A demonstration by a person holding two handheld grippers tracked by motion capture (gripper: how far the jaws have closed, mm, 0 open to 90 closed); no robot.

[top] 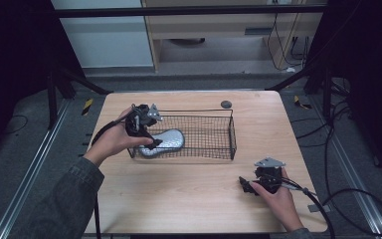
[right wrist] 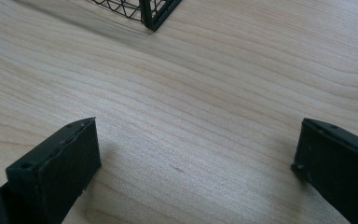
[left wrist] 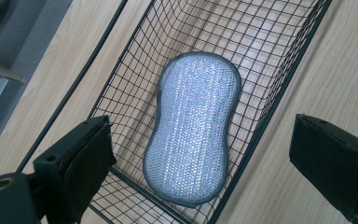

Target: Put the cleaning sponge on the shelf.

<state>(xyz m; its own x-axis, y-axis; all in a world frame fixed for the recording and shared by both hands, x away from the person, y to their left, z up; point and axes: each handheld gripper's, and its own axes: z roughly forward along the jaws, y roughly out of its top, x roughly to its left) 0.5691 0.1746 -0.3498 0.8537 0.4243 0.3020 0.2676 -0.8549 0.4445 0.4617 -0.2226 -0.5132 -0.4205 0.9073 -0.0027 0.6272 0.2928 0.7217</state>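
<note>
one corner of the wire basket (right wrist: 154, 13) is cut off. shiny silver sponge (left wrist: 193, 128) lies inside it. both grippers' fingers (left wrist: 77, 161) are wide apart.

A black wire basket (top: 204, 132) sits on a wooden table (top: 189, 189). The left gripper (top: 146, 130) hangs over its left end, just above a silvery sponge (top: 165, 141) inside. The right gripper (top: 248, 186) rests on the tabletop, well apart from the basket.
</note>
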